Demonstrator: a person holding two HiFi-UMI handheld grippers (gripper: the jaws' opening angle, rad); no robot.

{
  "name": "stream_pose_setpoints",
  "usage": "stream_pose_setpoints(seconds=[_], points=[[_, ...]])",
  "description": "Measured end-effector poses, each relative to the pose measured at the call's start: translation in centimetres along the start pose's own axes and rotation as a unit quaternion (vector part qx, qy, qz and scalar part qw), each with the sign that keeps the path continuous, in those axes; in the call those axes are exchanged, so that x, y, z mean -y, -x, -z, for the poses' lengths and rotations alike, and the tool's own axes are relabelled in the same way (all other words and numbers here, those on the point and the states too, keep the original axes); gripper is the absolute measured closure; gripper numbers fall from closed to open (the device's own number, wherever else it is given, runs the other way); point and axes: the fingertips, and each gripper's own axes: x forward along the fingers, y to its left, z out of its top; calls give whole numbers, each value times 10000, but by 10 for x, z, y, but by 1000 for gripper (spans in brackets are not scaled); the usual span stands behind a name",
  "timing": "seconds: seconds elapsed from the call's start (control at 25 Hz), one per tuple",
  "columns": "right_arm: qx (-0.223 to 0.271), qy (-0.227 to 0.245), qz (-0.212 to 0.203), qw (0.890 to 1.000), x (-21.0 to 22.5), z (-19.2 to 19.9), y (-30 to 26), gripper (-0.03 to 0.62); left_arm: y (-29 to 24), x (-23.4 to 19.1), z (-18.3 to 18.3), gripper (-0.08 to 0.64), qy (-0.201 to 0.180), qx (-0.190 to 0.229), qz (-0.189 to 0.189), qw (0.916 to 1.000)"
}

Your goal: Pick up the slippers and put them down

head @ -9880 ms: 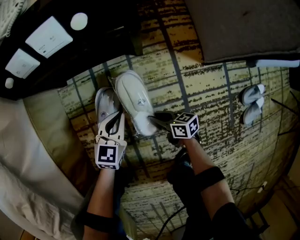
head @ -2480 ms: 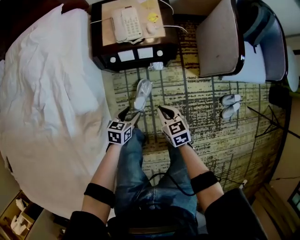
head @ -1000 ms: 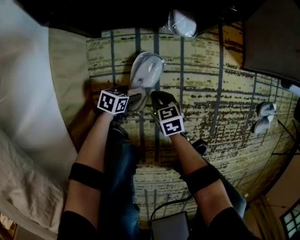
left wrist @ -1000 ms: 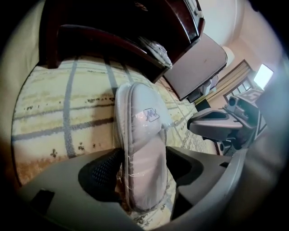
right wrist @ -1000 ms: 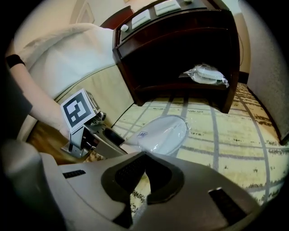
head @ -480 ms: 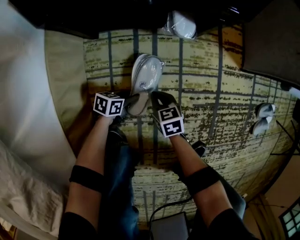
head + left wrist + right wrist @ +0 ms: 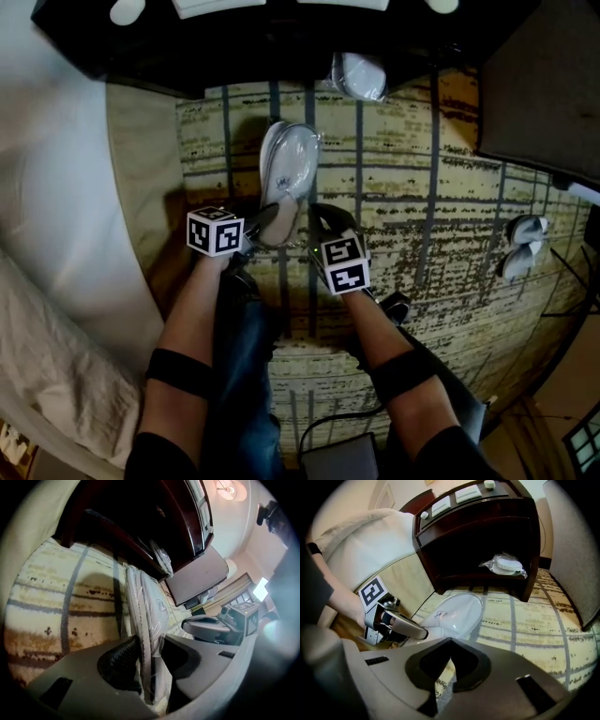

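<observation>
L gripper (image 7: 150,654): jaws just been closing, now clamped on heel edge of plastic-wrapped slipper (image 7: 289,161). Slipper reaching fwd from the tips, turned on edge, toe toward nightstand (image 7: 487,531). R gripper (image 7: 451,660): jaws together, nothing btwn, just right of L tips, beside slipper heel, above carpet (image 7: 403,187).

No readable text, brand or number anywhere. The slipper (image 7: 457,611) carried a small dark printed mark (image 7: 439,614) on its upper, too small to read; the left gripper view showed it too, equally illegible. The left marker cube (image 7: 215,232) and the right marker cube (image 7: 345,265) bore only black-and-white square patterns, no letters or digits. White panels (image 7: 442,506) on the nightstand (image 7: 478,541) top: any print was too small to tell.
</observation>
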Motion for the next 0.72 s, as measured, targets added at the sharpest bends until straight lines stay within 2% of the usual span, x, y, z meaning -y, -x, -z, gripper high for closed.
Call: stream_pose_setpoints(seconds=[0.36,0.72], points=[[258,4,161,9995,-2,-57,35,590,33,40,-51,430,-65,159,97,9998],[617,44,404,9973,11,-98,41,591,41,37,-107,430,-89,581,13,9983]])
